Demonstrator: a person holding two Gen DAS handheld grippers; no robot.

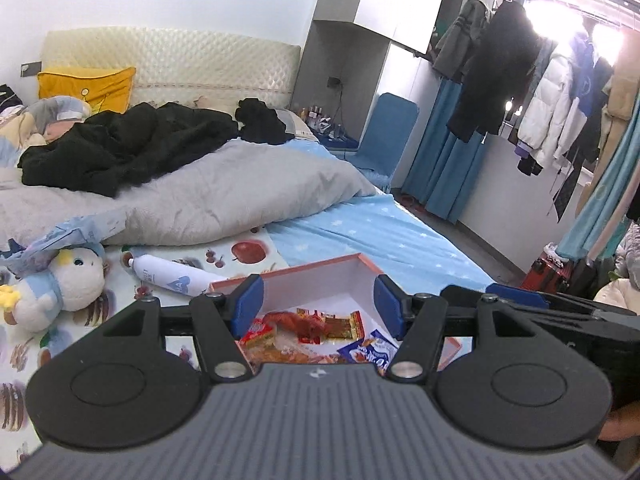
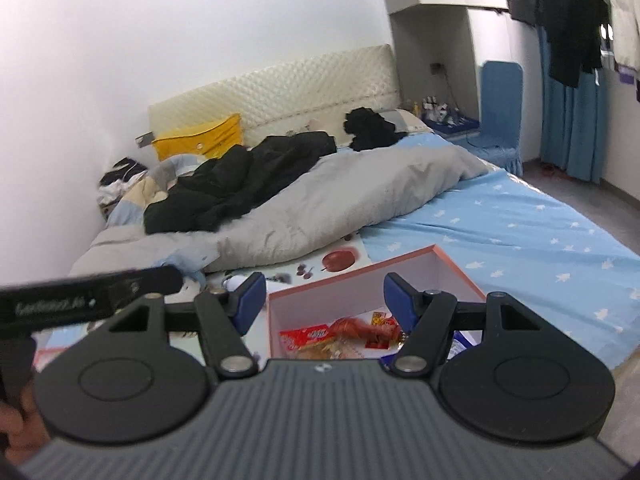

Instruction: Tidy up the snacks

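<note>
A pink-rimmed white box (image 1: 356, 270) lies on the bed and holds several snack packets (image 1: 316, 326), red, orange and blue. My left gripper (image 1: 318, 306) is open and empty, held above the box with the snacks showing between its blue-padded fingers. In the right wrist view the same box (image 2: 400, 270) holds the snacks (image 2: 344, 334). My right gripper (image 2: 324, 306) is open and empty above the box's near-left part. The other gripper's body (image 2: 88, 296) shows at the left edge there.
A white bottle (image 1: 172, 276) and a plush duck (image 1: 60, 280) lie left of the box on a fruit-print sheet. A grey duvet (image 1: 224, 196) with black clothes (image 1: 124, 144) covers the bed behind. The blue star sheet (image 2: 520, 232) lies to the right; the bed edge and floor beyond.
</note>
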